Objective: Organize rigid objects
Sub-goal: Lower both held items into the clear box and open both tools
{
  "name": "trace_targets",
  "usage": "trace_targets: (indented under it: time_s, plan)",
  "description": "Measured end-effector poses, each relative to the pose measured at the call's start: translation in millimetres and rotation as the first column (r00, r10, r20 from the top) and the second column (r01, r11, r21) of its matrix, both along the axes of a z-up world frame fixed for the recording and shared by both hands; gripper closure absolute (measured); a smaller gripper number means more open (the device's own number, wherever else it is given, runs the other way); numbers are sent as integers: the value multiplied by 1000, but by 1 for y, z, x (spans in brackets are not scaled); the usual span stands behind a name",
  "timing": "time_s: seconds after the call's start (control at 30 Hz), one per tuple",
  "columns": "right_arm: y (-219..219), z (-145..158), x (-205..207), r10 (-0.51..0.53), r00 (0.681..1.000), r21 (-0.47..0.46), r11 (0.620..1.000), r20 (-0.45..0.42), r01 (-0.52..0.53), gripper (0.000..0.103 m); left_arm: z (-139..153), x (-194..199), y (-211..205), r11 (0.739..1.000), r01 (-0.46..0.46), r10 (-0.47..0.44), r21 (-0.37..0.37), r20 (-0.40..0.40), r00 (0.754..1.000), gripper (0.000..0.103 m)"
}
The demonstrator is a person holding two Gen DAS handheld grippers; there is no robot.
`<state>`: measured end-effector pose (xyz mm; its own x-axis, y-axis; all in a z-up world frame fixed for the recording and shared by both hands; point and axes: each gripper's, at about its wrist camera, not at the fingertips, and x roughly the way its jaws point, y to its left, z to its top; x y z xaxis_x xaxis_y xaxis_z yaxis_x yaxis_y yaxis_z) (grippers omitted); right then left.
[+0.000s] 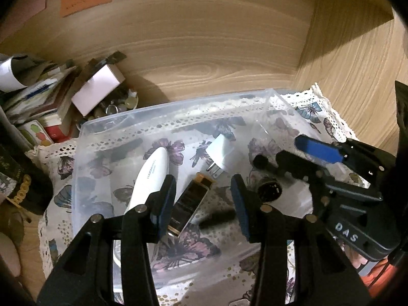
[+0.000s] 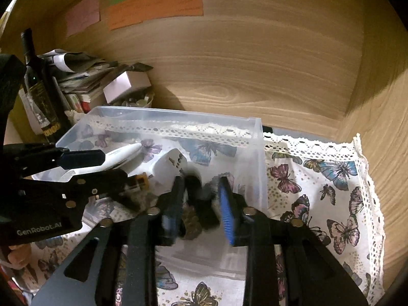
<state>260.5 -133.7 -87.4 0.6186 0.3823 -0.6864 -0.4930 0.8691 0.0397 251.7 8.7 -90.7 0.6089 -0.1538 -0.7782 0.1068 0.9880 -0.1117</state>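
A clear plastic bin [image 1: 84,132] sits on a butterfly-print cloth [image 2: 318,178]. Inside lie a white handheld device [image 1: 150,178], a black and gold lipstick tube [image 1: 191,204], a white plug adapter [image 1: 220,154] and dark round objects [image 1: 269,191]. My left gripper [image 1: 204,204] is open, its fingers either side of the lipstick tube and above it. My right gripper [image 2: 201,204] is open over the bin's right part, with a dark object [image 2: 196,186] between its fingers. The bin [image 2: 257,140], white device [image 2: 119,154] and adapter [image 2: 173,163] also show in the right wrist view.
A wooden wall [image 1: 204,38] with coloured paper notes [image 2: 155,5] stands behind. A pile of papers, books and a small white box [image 1: 97,89] sits at the back left. A dark wine bottle [image 2: 38,89] stands left of the bin.
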Motion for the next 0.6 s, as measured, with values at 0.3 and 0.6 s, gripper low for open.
trace_targets:
  time_s: [0.3,0.6]
  plan:
    - [-7,30,-37,14,995,27,999,101,-17,44,43,-50,8,999,-31,24,45,153,988,23]
    - [-20,12,-89,27,999,30,999,36,-28,34,51,-102,24,994,-67,47,89,212,976,6]
